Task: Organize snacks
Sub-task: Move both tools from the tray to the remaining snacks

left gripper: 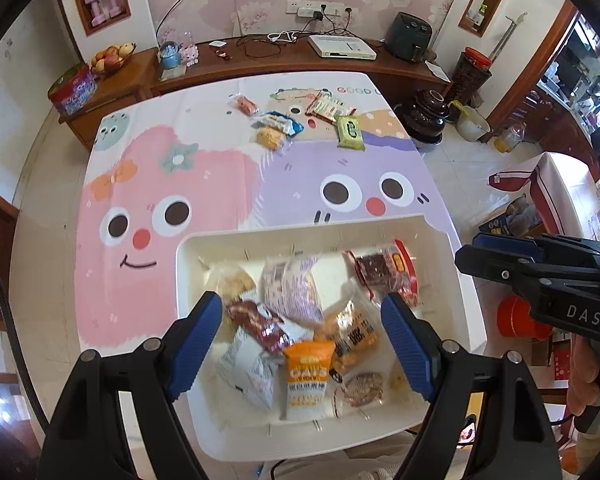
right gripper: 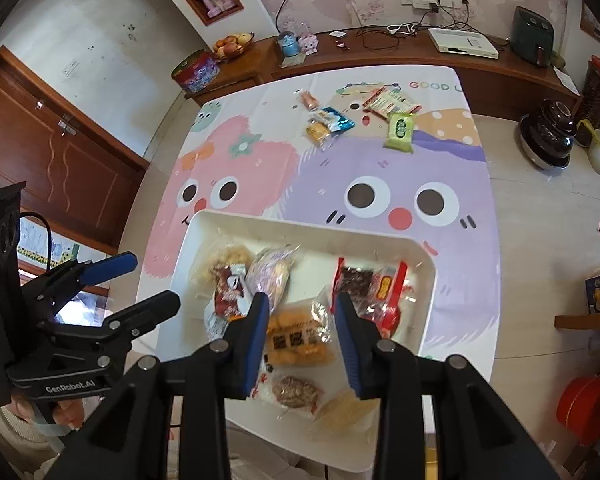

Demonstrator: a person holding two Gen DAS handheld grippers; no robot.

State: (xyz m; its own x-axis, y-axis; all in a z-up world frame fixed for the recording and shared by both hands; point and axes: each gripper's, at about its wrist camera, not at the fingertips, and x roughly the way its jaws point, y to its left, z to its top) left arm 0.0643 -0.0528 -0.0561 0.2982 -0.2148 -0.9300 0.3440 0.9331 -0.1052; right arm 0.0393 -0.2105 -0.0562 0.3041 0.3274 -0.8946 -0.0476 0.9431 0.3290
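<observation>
Left tool (left gripper: 302, 344) hovers over the white tray (left gripper: 452, 248) at the near edge of the worktop (left gripper: 220, 184), fingers spread wide, nothing between them. Right tool (right gripper: 302, 344) likewise above the tray, fingers parted, empty. Tray holds a heap of wrapped snacks; the left view shows an orange oats packet (left gripper: 306, 376) that the right view hides behind a finger. Loose snacks lie well apart at the far end of the worktop, among them a green packet (right gripper: 399, 132) and a red-striped packet (right gripper: 388, 102). Each view catches the other tool from the side
</observation>
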